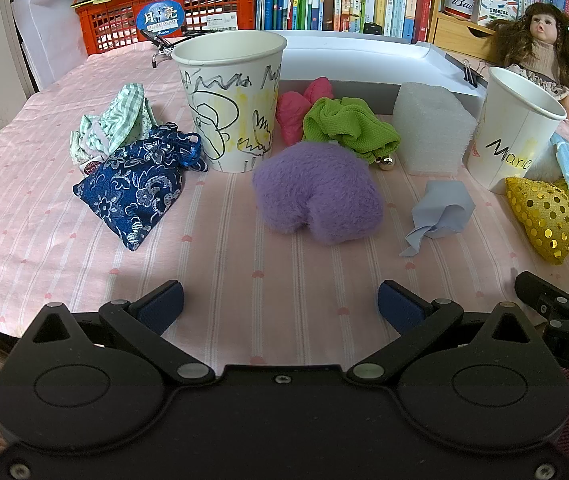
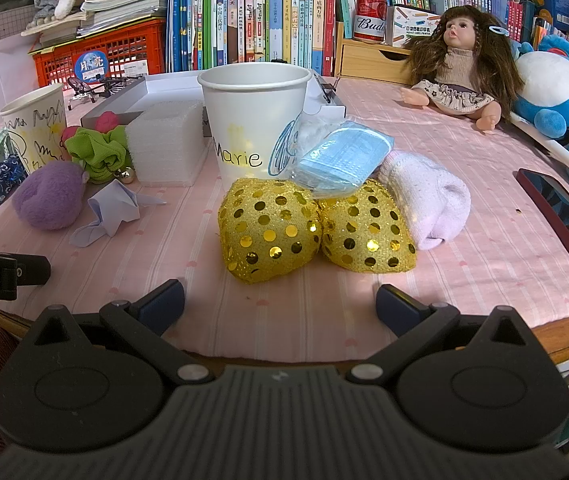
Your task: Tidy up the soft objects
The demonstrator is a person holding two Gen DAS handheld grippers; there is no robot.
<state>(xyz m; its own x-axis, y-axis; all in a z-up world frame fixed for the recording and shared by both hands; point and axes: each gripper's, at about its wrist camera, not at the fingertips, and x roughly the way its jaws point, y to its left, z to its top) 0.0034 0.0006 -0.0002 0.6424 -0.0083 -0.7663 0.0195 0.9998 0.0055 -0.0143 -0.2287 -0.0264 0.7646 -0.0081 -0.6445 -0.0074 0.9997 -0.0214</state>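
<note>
My left gripper [image 1: 280,304] is open and empty, a little short of a purple plush heart [image 1: 316,192]. Around the heart lie a blue brocade pouch [image 1: 132,192], a green checked cloth [image 1: 112,120], a pink item [image 1: 296,108], a green cloth [image 1: 348,128], a foam block [image 1: 432,128] and a pale blue folded paper [image 1: 440,212]. A scribbled paper cup [image 1: 230,100] stands behind. My right gripper [image 2: 280,304] is open and empty before two gold sequin pieces [image 2: 272,228]. A blue mask [image 2: 340,160] and a white sock [image 2: 428,200] lie by the "Marie" cup [image 2: 252,120].
A white box [image 1: 364,56] stands behind the cups. A doll [image 2: 456,60] and a blue plush toy [image 2: 556,88] sit at the back right. A phone [image 2: 564,220] lies near the right table edge. Books and a red crate [image 1: 164,12] line the back.
</note>
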